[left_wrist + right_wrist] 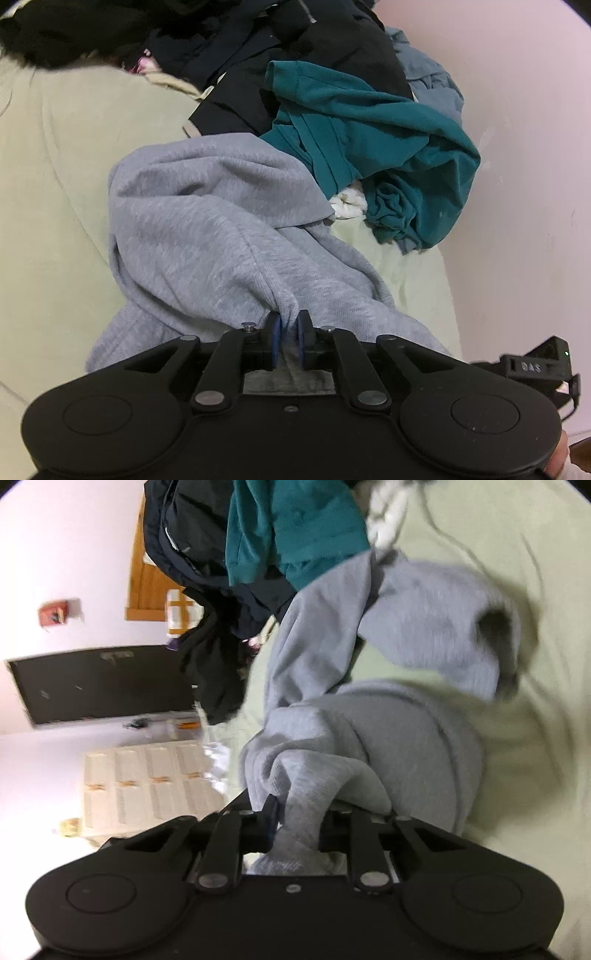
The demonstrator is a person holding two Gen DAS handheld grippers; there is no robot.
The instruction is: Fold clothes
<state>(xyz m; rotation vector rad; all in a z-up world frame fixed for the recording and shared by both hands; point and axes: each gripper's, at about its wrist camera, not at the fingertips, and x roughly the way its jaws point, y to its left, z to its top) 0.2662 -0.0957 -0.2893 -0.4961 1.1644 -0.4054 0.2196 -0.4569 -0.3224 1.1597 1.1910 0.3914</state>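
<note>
Pinching grey cloth on both sides, the left gripper [289, 338] and the right gripper [295, 821] each hold a bunched fold of the hoodie [207, 221] between their fingers. It lies crumpled on the bed [55, 166], just beside the pile [362, 122] of dark and teal clothes. It looks soft, thick and limp, so it will sag; I judge the hem or shoulders better for holding. Its long axis seems to run away from the left gripper toward the pile, but this is unclear.

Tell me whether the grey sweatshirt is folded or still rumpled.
Rumpled: the grey sweatshirt lies bunched and creased on the bed sheet, no flat folds.
</note>
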